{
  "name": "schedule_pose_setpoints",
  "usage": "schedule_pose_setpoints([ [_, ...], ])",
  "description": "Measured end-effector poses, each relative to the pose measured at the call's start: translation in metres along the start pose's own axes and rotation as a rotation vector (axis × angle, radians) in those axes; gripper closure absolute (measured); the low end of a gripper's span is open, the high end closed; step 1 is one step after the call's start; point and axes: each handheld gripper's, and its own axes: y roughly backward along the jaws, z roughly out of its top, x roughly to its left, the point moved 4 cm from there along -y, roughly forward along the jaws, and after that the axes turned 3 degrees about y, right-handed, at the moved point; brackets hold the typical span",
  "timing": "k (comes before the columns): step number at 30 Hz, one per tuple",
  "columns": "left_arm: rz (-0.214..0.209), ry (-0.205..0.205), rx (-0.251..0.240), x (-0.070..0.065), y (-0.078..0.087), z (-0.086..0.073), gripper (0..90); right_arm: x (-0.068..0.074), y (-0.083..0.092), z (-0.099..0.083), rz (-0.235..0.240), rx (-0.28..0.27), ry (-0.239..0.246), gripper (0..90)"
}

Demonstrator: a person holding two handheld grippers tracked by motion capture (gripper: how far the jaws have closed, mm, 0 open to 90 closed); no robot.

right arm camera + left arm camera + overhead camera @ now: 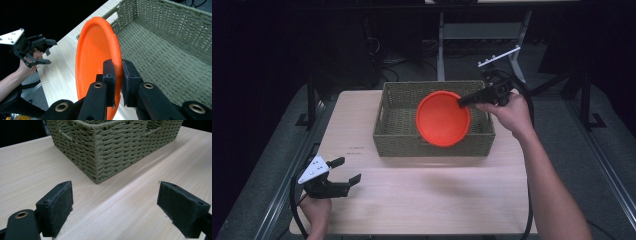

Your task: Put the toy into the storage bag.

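Note:
An orange plate (pixel 442 119) hangs tilted above the woven basket (pixel 398 135), its face turned toward me. My right gripper (pixel 460 102) is shut on the plate's right rim; in the right gripper view the orange plate (pixel 92 57) stands on edge with its rim pinched at my right gripper (pixel 119 72), over the basket's woven floor (pixel 160 57). My left gripper (pixel 350 171) rests low over the table's front left, open, with nothing between its jaws. In the left gripper view my left gripper (pixel 115 205) faces the basket's near corner (pixel 97 157) across bare wood.
The light wooden table (pixel 427 200) has free room in front of the basket. Black frame posts and cables stand behind the table, and a white bracket (pixel 499 56) sits at the back right. The floor is dark on both sides.

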Motion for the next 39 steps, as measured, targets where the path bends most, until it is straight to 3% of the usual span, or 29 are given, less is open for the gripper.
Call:
schedule_pose_setpoints([
  [17, -0.002, -0.013, 0.009, -0.001, 0.000, 0.000, 12.6, -0.015, -0.012, 0.028, -0.023, 0.012, -0.013, 82.3],
  [26, -0.001, -0.018, 0.011, -0.001, 0.001, 0.000, 12.6, -0.029, -0.020, 0.037, -0.031, -0.002, -0.046, 82.3],
  [39, -0.001, -0.012, 0.011, -0.001, 0.002, -0.001, 12.6, -0.051, -0.045, 0.045, -0.063, 0.011, -0.104, 82.3],
])
